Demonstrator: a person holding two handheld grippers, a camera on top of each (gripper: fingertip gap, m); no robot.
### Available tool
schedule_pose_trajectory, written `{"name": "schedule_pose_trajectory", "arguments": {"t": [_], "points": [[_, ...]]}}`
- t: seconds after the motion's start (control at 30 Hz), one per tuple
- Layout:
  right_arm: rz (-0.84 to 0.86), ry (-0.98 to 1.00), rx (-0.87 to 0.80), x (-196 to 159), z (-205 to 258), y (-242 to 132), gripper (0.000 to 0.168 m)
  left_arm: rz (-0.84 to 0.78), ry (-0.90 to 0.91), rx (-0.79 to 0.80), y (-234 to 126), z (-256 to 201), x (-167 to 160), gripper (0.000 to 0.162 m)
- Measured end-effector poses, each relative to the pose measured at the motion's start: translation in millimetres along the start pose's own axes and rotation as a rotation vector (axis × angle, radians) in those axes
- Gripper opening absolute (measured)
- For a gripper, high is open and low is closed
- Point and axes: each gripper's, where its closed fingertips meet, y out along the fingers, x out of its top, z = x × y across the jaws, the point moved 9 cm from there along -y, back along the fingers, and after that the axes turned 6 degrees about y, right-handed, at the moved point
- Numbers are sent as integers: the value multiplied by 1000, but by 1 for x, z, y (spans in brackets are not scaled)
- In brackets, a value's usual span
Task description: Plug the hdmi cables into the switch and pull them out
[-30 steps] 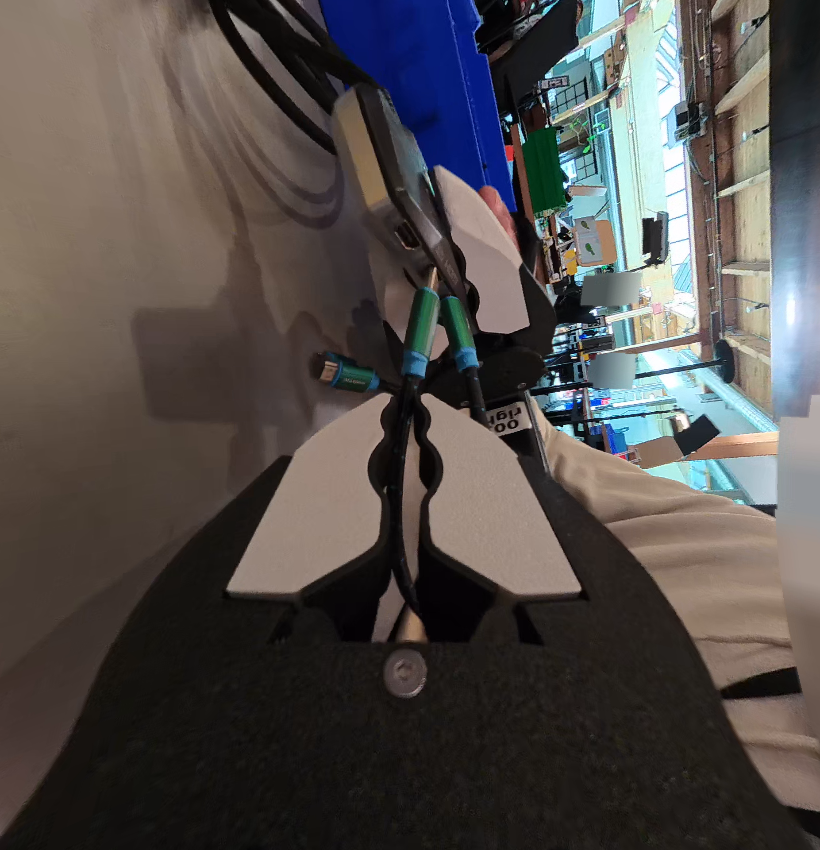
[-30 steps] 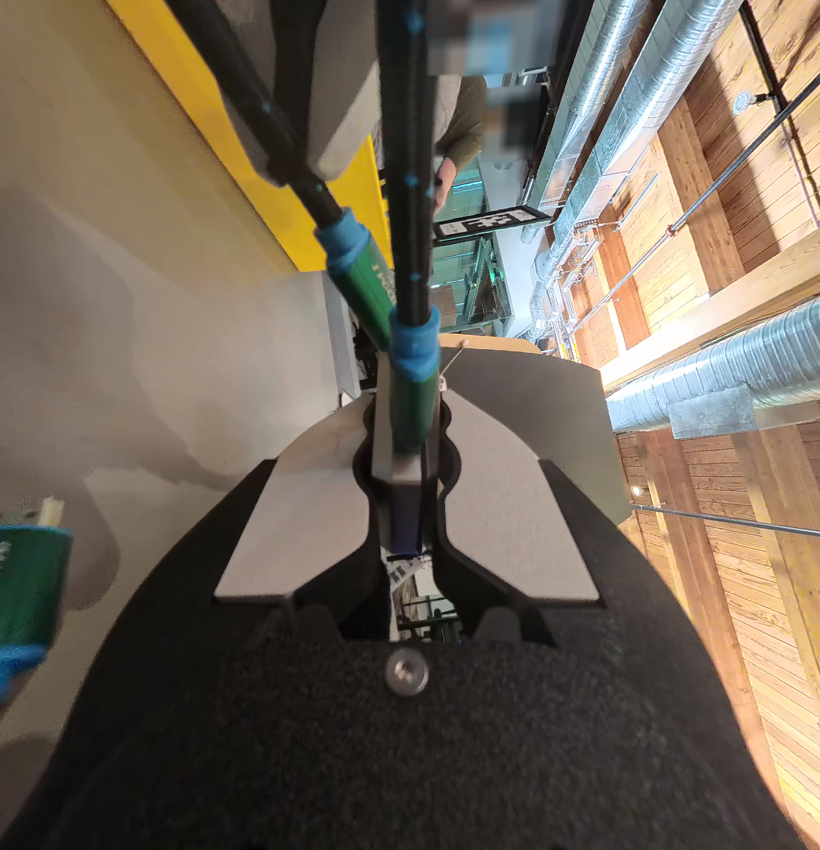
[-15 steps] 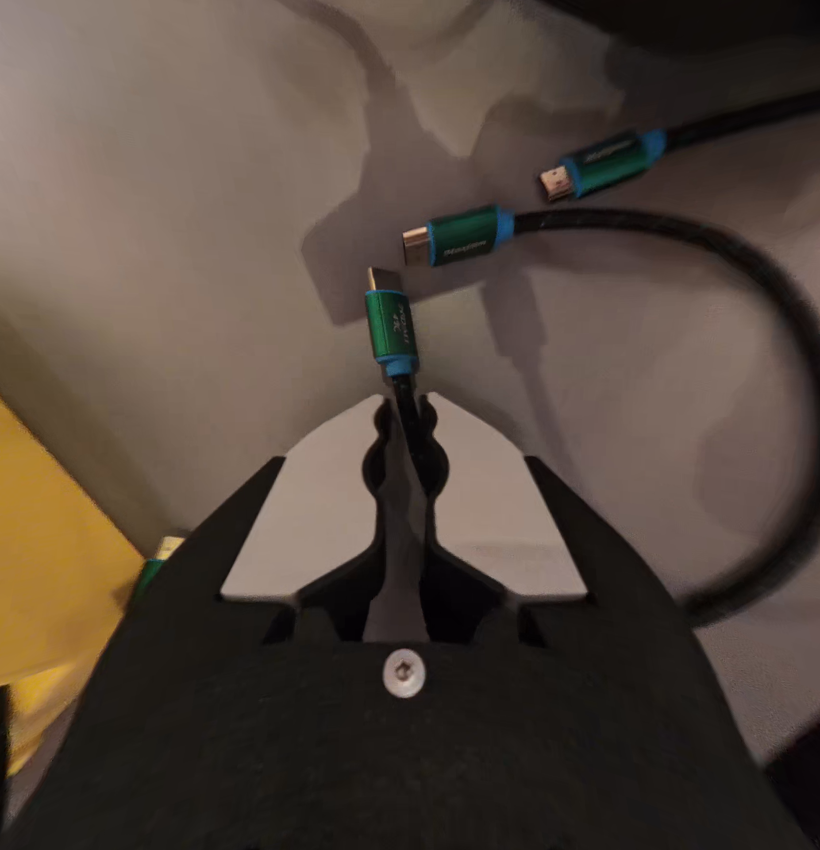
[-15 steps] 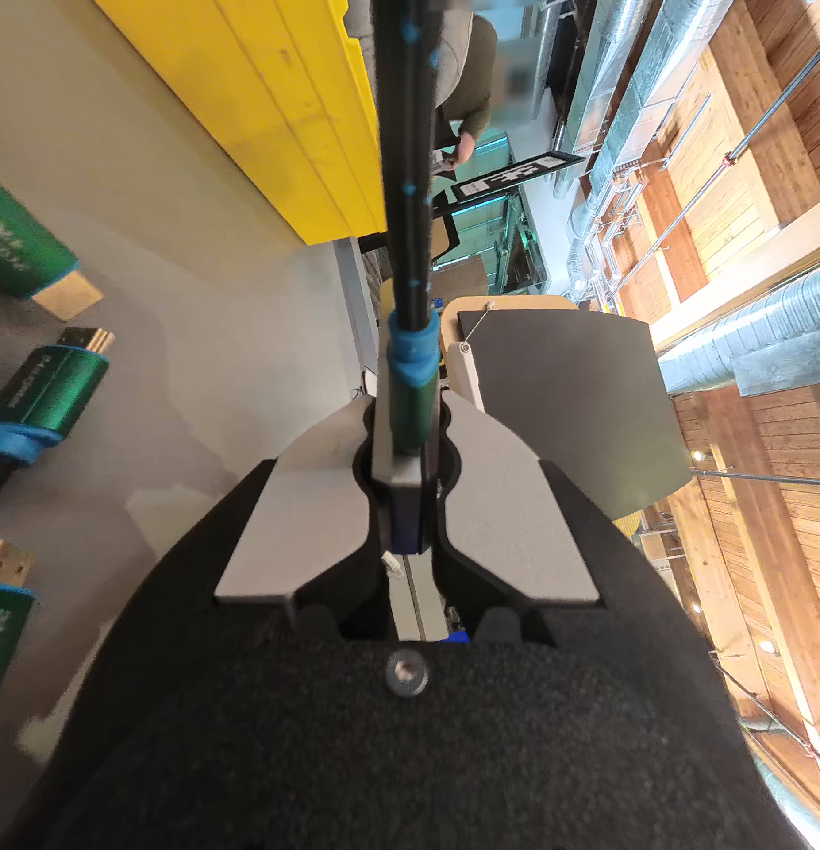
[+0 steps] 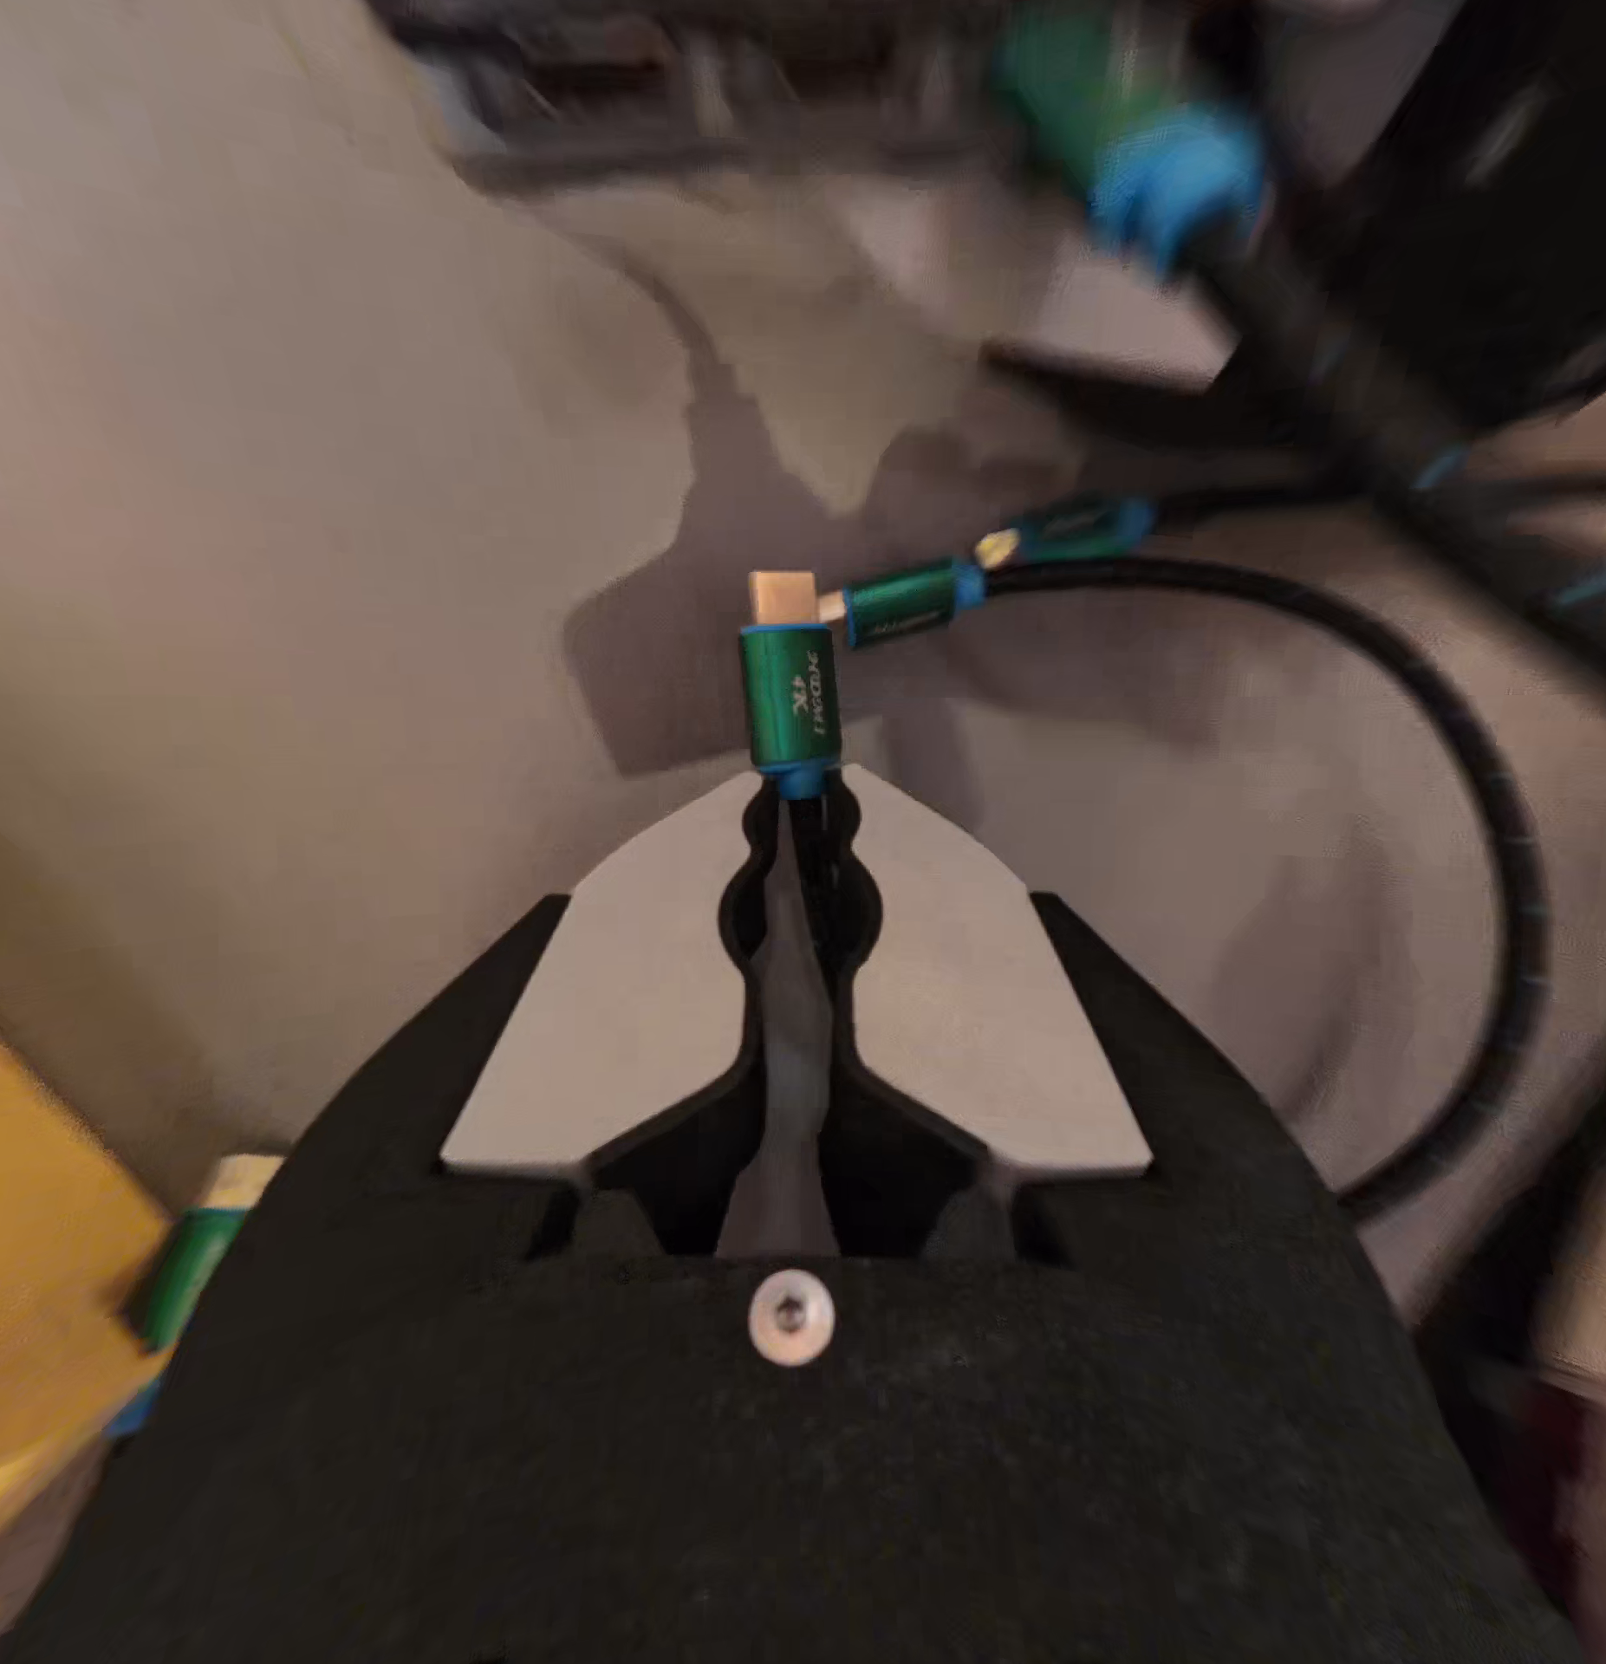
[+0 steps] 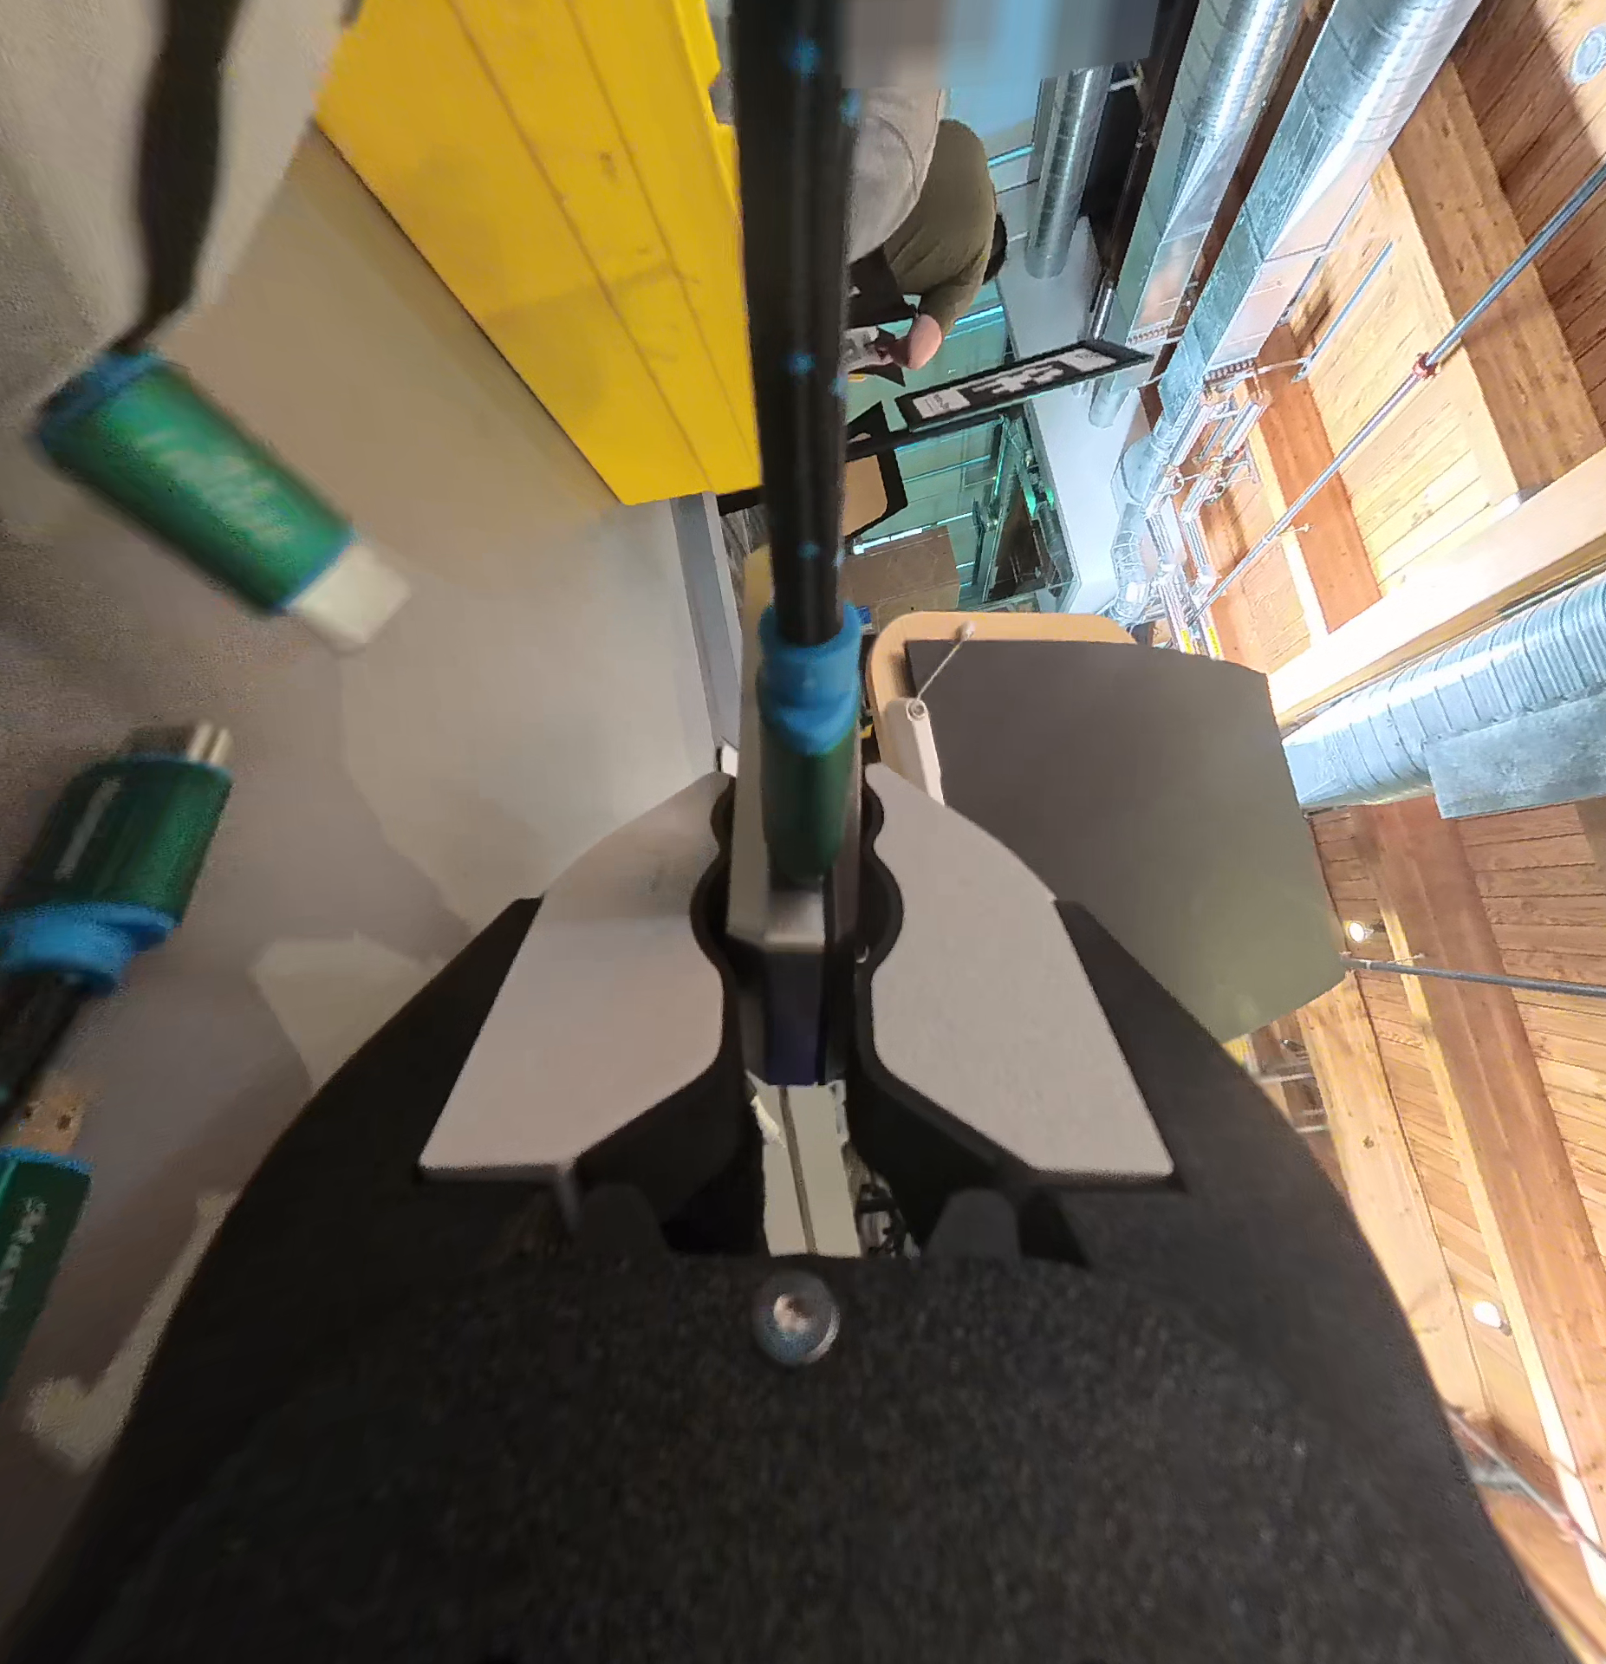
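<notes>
Green plug (image 5: 788, 708) (cable pinched), left tool (image 5: 801, 792)

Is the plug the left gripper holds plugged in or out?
Out. The green plug sticks up free from the left gripper, gold tip bare.

The held HDMI plug (image 5: 789, 702) has a green metal shell, a blue collar at the cable end and a gold tip that points away from the camera. Its black braided cable (image 5: 812, 842) runs back between the grey fingers (image 5: 938, 981).

Two more green plugs (image 5: 902, 599) lie on the pale table, tips to the left, one just behind the other. A black cable (image 5: 1447, 783) curves in a wide loop from them.

The switch (image 6: 775, 900) is a thin grey box, seen edge-on and upright. One green plug (image 6: 803, 792) seems to be seated in it, its cable (image 6: 794, 315) rising straight up.
</notes>
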Motion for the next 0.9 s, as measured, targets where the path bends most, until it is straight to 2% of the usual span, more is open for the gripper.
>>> {"name": "schedule_pose_trajectory", "arguments": {"t": [0.07, 0.17, 0.27, 0.73, 0.9], "points": [[-8, -27, -1, 2, 2, 0, 23, -88, -153, -143, -17, 9, 6, 10], [-23, -49, -4, 7, 4, -2, 23, -181, -262, -266, -32, 20, 8, 10], [-35, -95, -5, 13, 7, -3, 23, -190, -330, -338, -32, 21, 9, 10], [-39, -162, 12, 20, 15, -3, 23, -138, -407, -387, -21, 15, 12, 10], [-17, -259, -17, 23, 18, -2, 23, -98, -445, -370, -21, 17, 11, 10]]}}
